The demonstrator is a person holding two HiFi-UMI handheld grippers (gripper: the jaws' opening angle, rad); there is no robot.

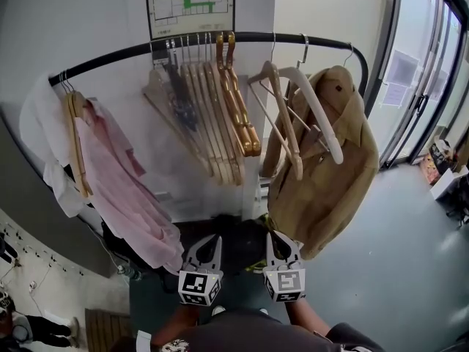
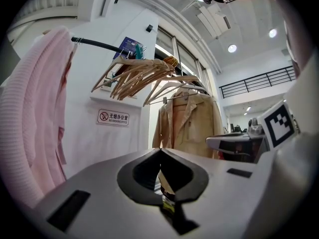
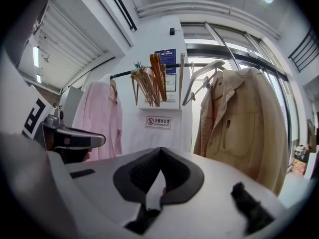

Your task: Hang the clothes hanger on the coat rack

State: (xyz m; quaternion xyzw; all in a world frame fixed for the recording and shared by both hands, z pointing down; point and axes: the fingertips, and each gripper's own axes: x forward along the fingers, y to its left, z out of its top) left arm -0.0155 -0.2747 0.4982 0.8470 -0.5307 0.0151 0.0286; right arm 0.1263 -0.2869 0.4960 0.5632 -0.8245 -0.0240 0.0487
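Observation:
A black coat rack bar (image 1: 293,38) curves across the top of the head view. A bunch of bare wooden hangers (image 1: 212,116) hangs at its middle, and a pale wooden hanger (image 1: 282,123) and a white hanger (image 1: 319,116) hang further right. My left gripper (image 1: 212,239) and right gripper (image 1: 272,237) sit side by side low in front of the rack, well below the hangers. Both are shut with nothing between the jaws. The hangers (image 2: 139,76) show high up in the left gripper view, and the same bunch (image 3: 149,81) shows in the right gripper view.
A pink shirt (image 1: 117,174) hangs at the rack's left end and a tan jacket (image 1: 337,174) at its right end. A no-smoking sign (image 3: 158,122) is on the white wall behind. Glass doors (image 1: 418,86) stand to the right. Something dark (image 1: 234,233) lies under the rack.

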